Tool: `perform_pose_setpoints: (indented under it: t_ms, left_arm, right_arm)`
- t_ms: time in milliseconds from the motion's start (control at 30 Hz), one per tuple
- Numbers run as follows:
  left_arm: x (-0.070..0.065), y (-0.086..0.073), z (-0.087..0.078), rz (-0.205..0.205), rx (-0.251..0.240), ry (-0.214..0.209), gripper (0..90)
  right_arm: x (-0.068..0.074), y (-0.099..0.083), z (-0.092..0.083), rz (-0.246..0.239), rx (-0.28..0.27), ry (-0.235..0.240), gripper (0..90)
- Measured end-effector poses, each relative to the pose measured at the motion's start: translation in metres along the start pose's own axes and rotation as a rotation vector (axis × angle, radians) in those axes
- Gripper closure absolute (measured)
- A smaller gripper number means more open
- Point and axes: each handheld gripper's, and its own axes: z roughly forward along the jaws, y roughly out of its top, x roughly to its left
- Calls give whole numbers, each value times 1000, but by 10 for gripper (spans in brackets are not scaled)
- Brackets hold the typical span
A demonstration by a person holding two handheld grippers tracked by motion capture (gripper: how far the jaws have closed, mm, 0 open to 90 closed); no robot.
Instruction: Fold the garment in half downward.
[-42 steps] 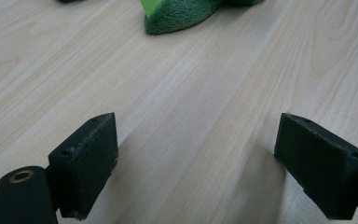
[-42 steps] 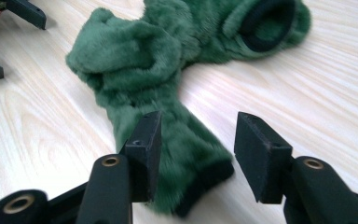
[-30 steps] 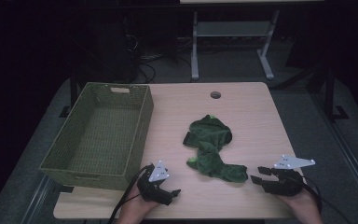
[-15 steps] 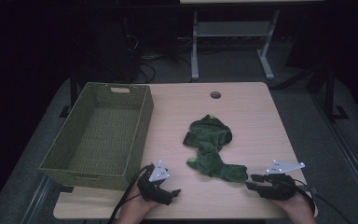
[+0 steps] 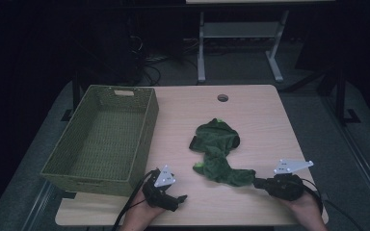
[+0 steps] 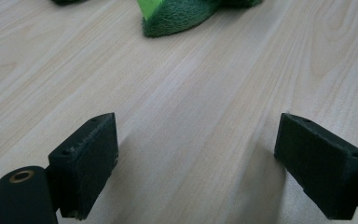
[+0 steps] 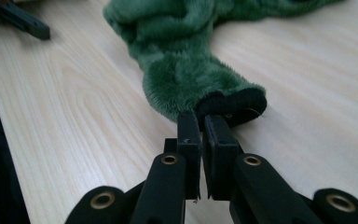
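Green plush, a soft toy or garment (image 5: 219, 153), lies crumpled on the pale wooden worktop (image 5: 260, 110) in the high view, near the middle and toward the person's side, with one limb stretching toward the right tongs (image 5: 259, 182). Those tongs lie low on the worktop at the near right, their tips at the dark cuffed end of that limb. The left tongs (image 5: 180, 198) rest on the worktop at the near left, well apart from the plush and just beside the front corner of a woven olive basket (image 5: 62, 163) that stands along the left side. In the left gripper view, the left tongs (image 6: 193, 163) stand wide open with nothing but bare wood between the two black pads (image 6: 88, 158), and an edge of the plush (image 6: 182, 16) shows farther off at the top. In the right gripper view, the right tongs (image 7: 201, 122) have just been closing and now stand nearly together, pinching the black cuff (image 7: 235, 103) at the end of the green limb, whose plush (image 7: 177, 56) runs away from the tips across the worktop.
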Motion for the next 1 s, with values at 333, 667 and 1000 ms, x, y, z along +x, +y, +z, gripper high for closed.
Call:
perform_pose_setpoints:
  t_ms: [333, 667, 1000]
  left_arm:
    - [0, 0, 0, 1, -1, -1, 126]
    - [0, 0, 1, -4, -6, -1, 127]
    - [0, 0, 1, -2, -2, -2, 126]
  right_arm:
    - [5, 23, -3, -57, -66, 18, 863]
    - [12, 52, 2, -125, -111, 53, 863]
    - [22, 80, 13, -193, -125, 84, 862]
